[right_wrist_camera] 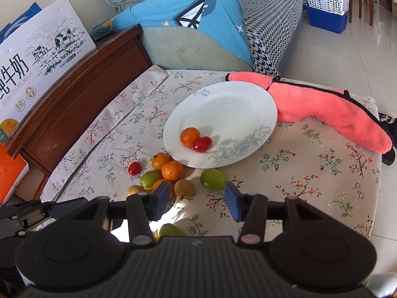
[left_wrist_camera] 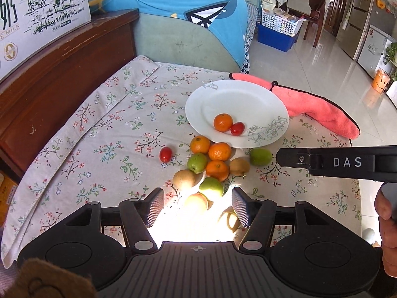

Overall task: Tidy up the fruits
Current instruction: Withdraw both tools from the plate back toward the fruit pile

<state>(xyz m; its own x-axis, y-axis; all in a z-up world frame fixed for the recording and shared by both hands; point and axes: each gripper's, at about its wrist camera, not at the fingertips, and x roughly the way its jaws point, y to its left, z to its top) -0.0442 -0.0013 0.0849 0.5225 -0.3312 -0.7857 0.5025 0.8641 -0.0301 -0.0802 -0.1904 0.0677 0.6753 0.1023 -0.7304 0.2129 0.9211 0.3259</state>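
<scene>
A white plate (right_wrist_camera: 223, 109) with a drawn flower pattern sits on the tabletop (right_wrist_camera: 310, 173), which is covered by a floral cloth. On the plate lie one orange (right_wrist_camera: 189, 137) and one small tomato (right_wrist_camera: 202, 144), touching each other at about 7 o'clock on the plate. Just off the plate's rim, at 7 o'clock from it, a loose pile of fruit (left_wrist_camera: 213, 164) rests on the cloth: oranges, green fruits and brown kiwis, packed against one another. A second tomato (left_wrist_camera: 165, 154) lies apart at 9 o'clock from the pile, and one green fruit (right_wrist_camera: 213, 178) sits alone at 3 o'clock from it.

The left tool (left_wrist_camera: 197, 204) hangs over the near edge of the pile with its jaws spread and nothing between them. The right tool (right_wrist_camera: 196, 200) is also spread wide and empty, its tips near the lone green fruit. A pink towel (right_wrist_camera: 322, 109) lies at 2 o'clock from the plate.
</scene>
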